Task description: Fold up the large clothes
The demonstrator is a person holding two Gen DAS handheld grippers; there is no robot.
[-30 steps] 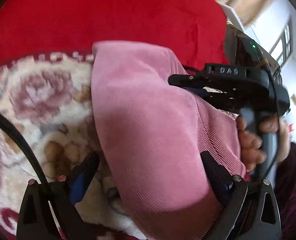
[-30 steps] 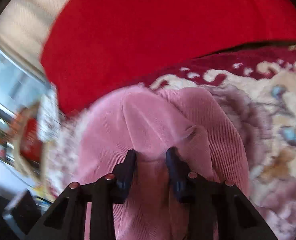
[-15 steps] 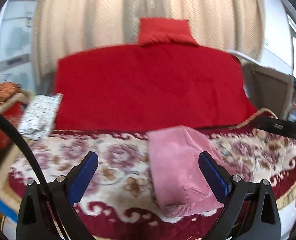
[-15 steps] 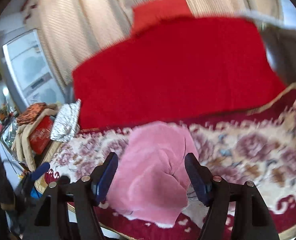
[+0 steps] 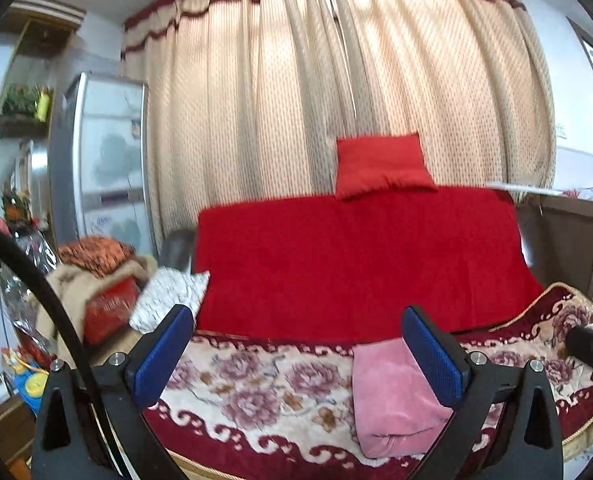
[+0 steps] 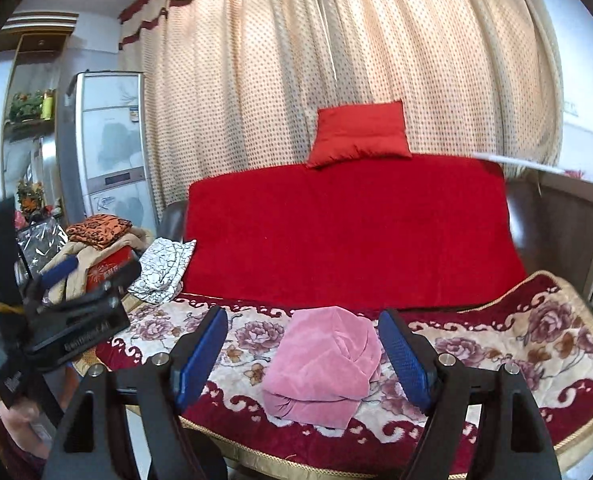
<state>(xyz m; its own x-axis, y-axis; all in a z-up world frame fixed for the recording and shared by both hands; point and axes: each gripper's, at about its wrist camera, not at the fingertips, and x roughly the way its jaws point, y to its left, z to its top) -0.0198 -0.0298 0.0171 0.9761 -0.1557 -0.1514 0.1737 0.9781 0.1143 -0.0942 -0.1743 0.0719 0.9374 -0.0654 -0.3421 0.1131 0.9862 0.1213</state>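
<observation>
A pink corduroy garment (image 6: 324, 364) lies folded into a compact bundle on the floral blanket (image 6: 496, 356) over the sofa seat; it also shows in the left wrist view (image 5: 392, 396), partly behind my right finger. My left gripper (image 5: 300, 354) is open and empty, held back from the sofa. My right gripper (image 6: 302, 354) is open and empty, also well back from the garment. The left gripper's body (image 6: 76, 320) shows at the left of the right wrist view.
A red cover (image 6: 348, 232) drapes the sofa back, with a red cushion (image 6: 360, 134) on top. A black-and-white cloth (image 6: 162, 266) and a pile of clothes (image 6: 96, 248) sit at the sofa's left end. A fridge (image 6: 108, 140) and curtains (image 6: 336, 60) stand behind.
Both grippers let go of the pink garment, opened and pulled back and up from the sofa. The garment now lies folded on the blanket.
</observation>
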